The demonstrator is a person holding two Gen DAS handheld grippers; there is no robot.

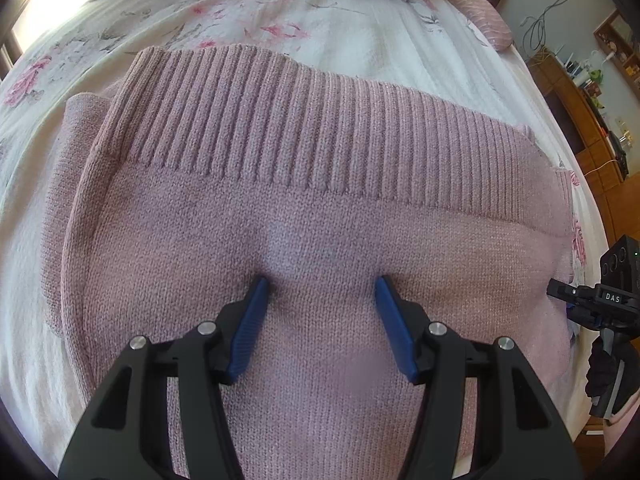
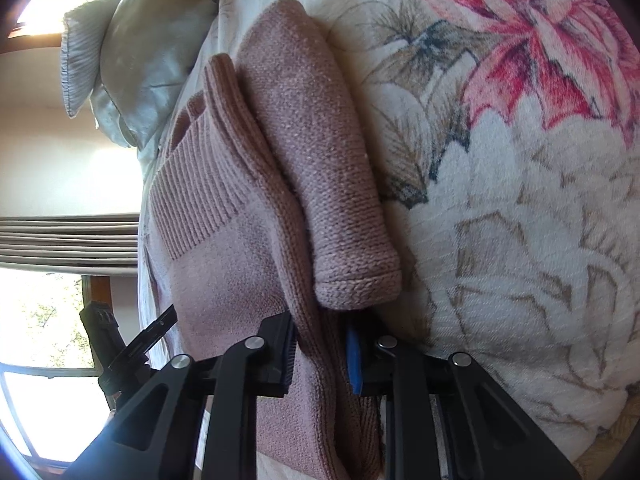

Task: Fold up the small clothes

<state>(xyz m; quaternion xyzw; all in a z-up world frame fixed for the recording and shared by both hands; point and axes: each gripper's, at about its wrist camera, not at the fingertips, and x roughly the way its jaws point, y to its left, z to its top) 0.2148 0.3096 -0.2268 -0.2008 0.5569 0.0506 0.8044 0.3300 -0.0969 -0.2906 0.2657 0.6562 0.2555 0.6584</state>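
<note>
So, a dusty-pink knitted sweater (image 1: 320,208) is spread flat on the bed (image 1: 360,40), with its wide ribbed band (image 1: 304,120) lying across the far side and the plain knit filling the near part of the left wrist view. A folded-in layer is seen along the sweater's left edge.

The left gripper (image 1: 322,292) is held low over the plain knit, pointed toward the ribbed band. Its blue fingers (image 1: 250,328) are spread wide apart and nothing is gripped between them; the tips are pressed against or set just above the fabric, and which of the two can't be told.

The right gripper (image 2: 320,344) is seen at the sweater's right edge. From its own camera the scene is turned sideways, so the gripper is clearly rolled over. Its fingers (image 2: 354,360) are clamped on a thick fold of the sweater's edge, knit bunched between them. Just beyond the fingers, a sleeve (image 2: 320,152) is laid alongside the body, its cuff end nearest the fingers.

Outward from there, the bed is covered with a white floral sheet (image 2: 520,200) with pink blooms. A pale pillow (image 2: 132,60) is seen at the far end, and a wooden shelf unit (image 1: 592,112) stands beside the bed.
</note>
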